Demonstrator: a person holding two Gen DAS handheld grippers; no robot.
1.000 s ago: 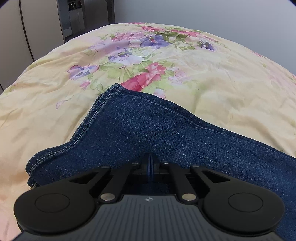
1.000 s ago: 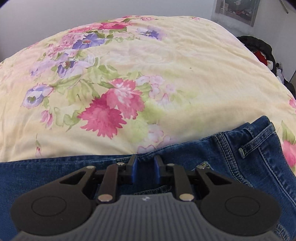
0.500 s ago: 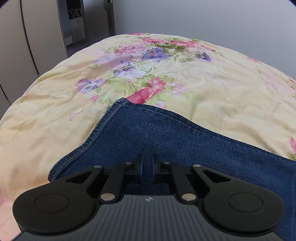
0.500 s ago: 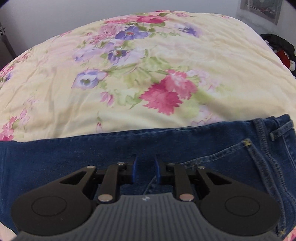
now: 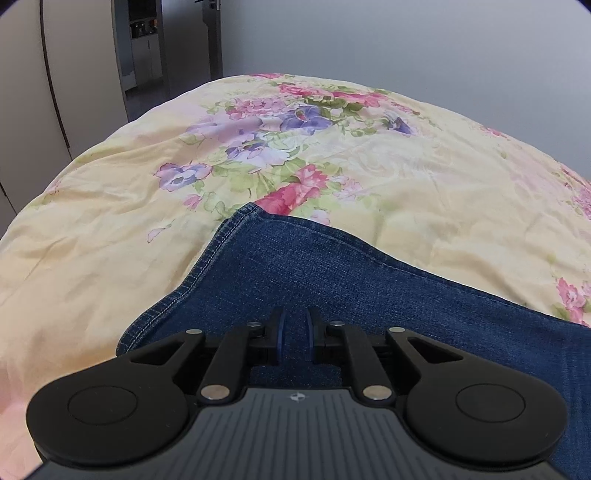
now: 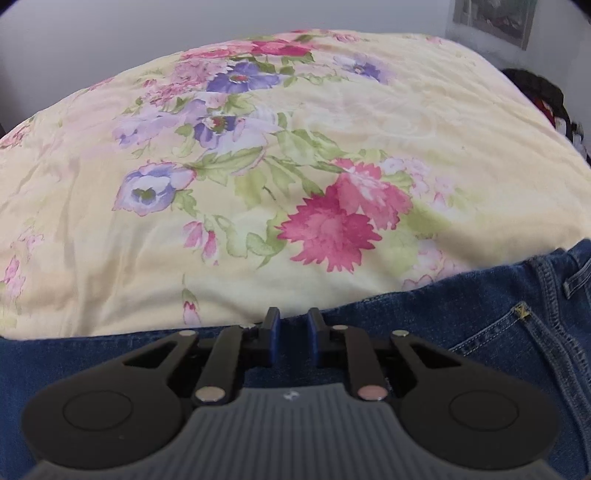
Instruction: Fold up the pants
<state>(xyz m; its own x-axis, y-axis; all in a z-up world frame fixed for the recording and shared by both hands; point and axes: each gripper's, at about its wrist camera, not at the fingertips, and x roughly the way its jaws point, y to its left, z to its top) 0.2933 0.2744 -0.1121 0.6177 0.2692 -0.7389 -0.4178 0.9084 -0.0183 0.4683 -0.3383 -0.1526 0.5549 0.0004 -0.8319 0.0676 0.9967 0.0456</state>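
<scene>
Dark blue jeans (image 5: 332,280) lie flat on a yellow floral bedspread (image 5: 424,192). In the left wrist view I see the hem end of a leg, its corner pointing away. My left gripper (image 5: 294,325) hovers over the leg with its jaws slightly apart and nothing held. In the right wrist view the jeans (image 6: 480,343) show the waist end with a back pocket and belt loop at right. My right gripper (image 6: 293,323) is over the jeans' far edge, jaws slightly apart and empty.
The bedspread (image 6: 295,166) stretches far beyond the jeans in both views. A pale wardrobe (image 5: 55,74) and a doorway stand to the far left. Dark clothes (image 6: 546,96) lie past the bed's right edge, under a framed picture (image 6: 495,18).
My left gripper went from shut on the denim to slightly open and pulled back. My right gripper drew back over the jeans, so more bedspread shows now.
</scene>
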